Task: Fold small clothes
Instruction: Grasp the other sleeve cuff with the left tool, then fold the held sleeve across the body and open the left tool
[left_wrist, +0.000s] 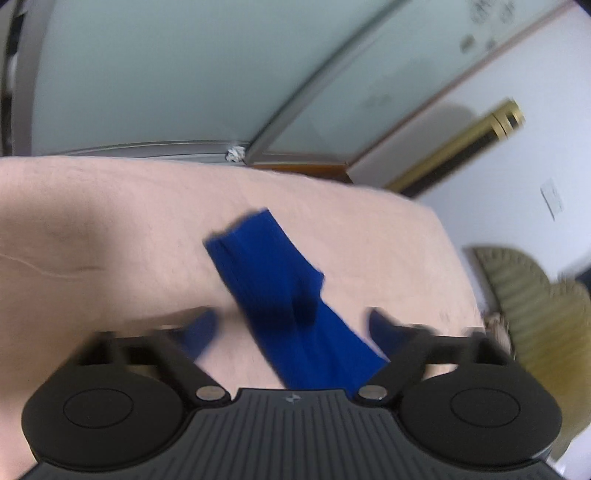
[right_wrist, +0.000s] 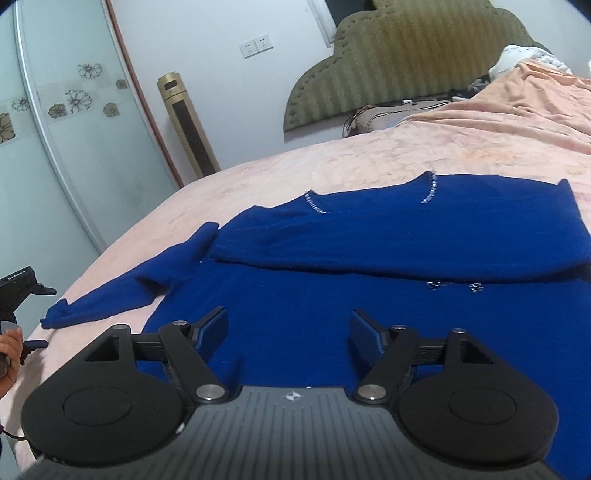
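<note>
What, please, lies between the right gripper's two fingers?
In the right wrist view, only the blue sweater lies beneath the open gap of the right gripper; nothing is pinched.

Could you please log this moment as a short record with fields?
garment: dark blue knitted sweater, flat on the bed
fold state: one side already folded across the body
free sleeve: blue sleeve stretched out on the cover
surface: pink bed cover
left gripper: jaws apart, astride the sleeve, picture blurred
right gripper: jaws apart above the body, holding nothing
</note>
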